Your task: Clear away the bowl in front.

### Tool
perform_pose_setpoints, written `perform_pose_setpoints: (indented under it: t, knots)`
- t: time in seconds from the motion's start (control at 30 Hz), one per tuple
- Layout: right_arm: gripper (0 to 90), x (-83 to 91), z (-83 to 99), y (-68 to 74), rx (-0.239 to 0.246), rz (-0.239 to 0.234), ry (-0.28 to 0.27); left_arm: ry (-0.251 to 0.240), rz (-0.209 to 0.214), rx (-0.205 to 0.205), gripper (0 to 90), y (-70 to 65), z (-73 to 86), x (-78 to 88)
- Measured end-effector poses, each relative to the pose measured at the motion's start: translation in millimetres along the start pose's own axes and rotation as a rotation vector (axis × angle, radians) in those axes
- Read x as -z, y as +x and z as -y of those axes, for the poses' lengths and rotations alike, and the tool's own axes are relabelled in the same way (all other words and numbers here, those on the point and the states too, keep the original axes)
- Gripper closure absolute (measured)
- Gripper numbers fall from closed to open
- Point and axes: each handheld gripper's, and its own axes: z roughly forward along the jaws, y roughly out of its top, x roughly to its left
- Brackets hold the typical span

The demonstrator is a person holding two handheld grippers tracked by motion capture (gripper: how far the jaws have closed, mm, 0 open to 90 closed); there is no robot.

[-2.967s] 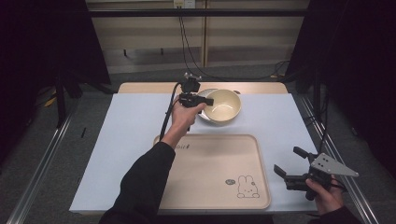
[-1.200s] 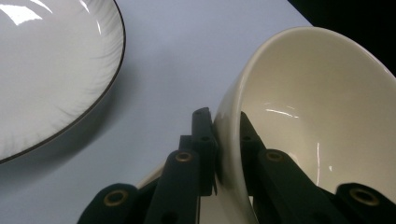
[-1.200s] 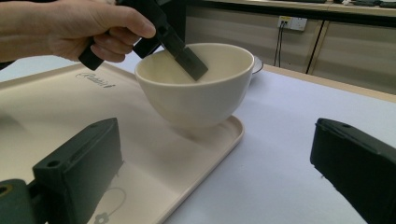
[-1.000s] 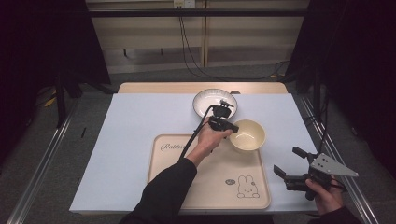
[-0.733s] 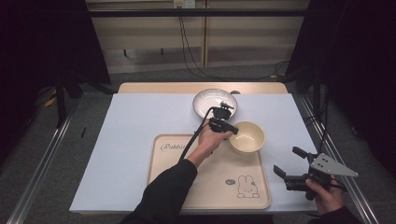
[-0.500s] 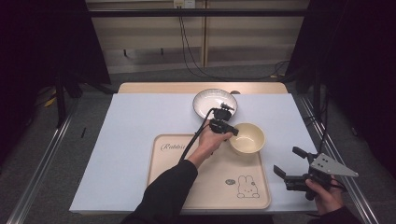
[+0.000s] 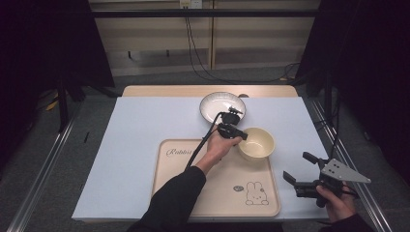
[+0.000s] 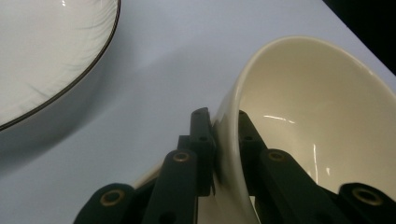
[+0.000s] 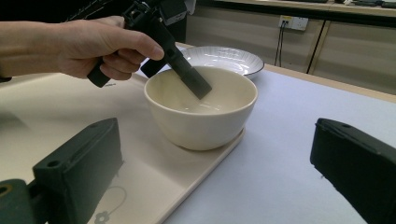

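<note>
Tray [image 7: 193,193]: cream bowl [image 7: 257,143] now sits on its 1 o'clock corner, moved off the striped plate [image 7: 215,104] at 12. Left gripper [image 8: 224,126] remains clamped on the rim; release is judged next. Right gripper [image 7: 300,170] idles with jaws spread, empty.

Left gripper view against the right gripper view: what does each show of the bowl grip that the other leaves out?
The left gripper view shows the left gripper with its jaws clamped on the bowl wall, one inside, one outside. The right gripper view shows the bowl's base resting at the tray corner, the holding hand, and the right gripper open. Both show the bowl and the plate.
</note>
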Motion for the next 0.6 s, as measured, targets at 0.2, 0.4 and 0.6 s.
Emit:
perform_pose_setpoints:
  t: [0.2,0.4,0.6]
  knots:
    - [1.8,-0.2,0.1,0.2,-0.006,-0.005,0.002,-0.022,0.015,-0.024,80.0,1.3,1.5,0.2]
    - [1.8,-0.4,0.0,-0.3,-0.001,0.002,-0.002,-0.097,-0.028,-0.065,57.4,1.8,3.6,4.6]
    - [1.8,-0.6,-0.1,-0.2,-0.004,-0.006,0.001,-0.142,-0.048,-0.081,27.0,2.1,4.2,9.1]
